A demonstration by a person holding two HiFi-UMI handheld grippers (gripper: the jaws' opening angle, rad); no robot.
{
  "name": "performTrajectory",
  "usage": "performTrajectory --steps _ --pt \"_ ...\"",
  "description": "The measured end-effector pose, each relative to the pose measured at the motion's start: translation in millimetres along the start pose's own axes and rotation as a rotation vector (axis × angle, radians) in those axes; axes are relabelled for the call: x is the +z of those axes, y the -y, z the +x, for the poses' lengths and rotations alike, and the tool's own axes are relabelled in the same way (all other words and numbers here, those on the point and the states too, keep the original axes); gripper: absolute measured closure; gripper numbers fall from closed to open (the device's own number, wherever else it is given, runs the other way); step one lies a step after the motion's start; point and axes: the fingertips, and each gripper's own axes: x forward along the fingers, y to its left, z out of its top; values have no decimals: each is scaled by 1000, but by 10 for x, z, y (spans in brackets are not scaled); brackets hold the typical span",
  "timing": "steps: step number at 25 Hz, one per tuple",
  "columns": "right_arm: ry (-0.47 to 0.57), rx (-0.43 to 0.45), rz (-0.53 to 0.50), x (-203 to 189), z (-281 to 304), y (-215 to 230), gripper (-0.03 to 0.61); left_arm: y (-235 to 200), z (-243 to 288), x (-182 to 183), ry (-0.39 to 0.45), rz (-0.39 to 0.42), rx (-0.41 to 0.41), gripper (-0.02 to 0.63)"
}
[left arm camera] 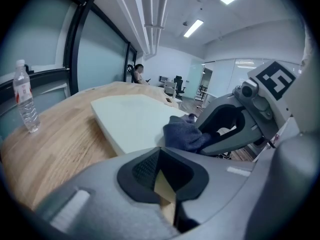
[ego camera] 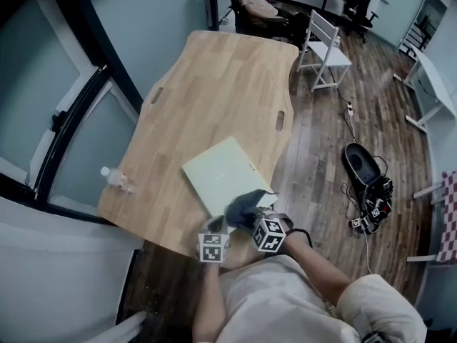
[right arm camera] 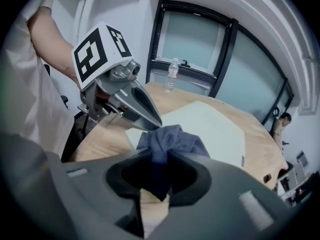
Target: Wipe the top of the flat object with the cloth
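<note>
Pinching the dark blue cloth [right arm camera: 170, 140], the right hand-held gripper [right arm camera: 159, 170] holds it over the near edge of the pale green flat object [right arm camera: 212, 126], which lies on the worktop [ego camera: 221, 77] just ahead. Left hand-held gripper [left arm camera: 160, 160]: jaws pressed together, empty, close beside the right.
</note>
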Motion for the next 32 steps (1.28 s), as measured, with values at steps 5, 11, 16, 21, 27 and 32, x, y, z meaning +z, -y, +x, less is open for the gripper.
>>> performTrajectory --steps 5,11,16,21,27,32 --pt "1 18 -12 99 67 -45 482 -180 -134 71 80 36 91 606" --pt "8 31 -4 85 48 -16 482 -506 -215 -322 29 -171 148 606" --pt "3 67 -32 143 88 -54 482 -356 -149 -447 6 -221 77 606" --pt "9 103 -103 332 223 -150 482 -384 -132 -453 16 -251 71 606" --pt "49 99 -102 532 308 -256 480 -415 -179 -456 26 -273 88 606" --pt "64 103 -124 637 307 -361 480 -598 -371 -566 54 -347 148 606"
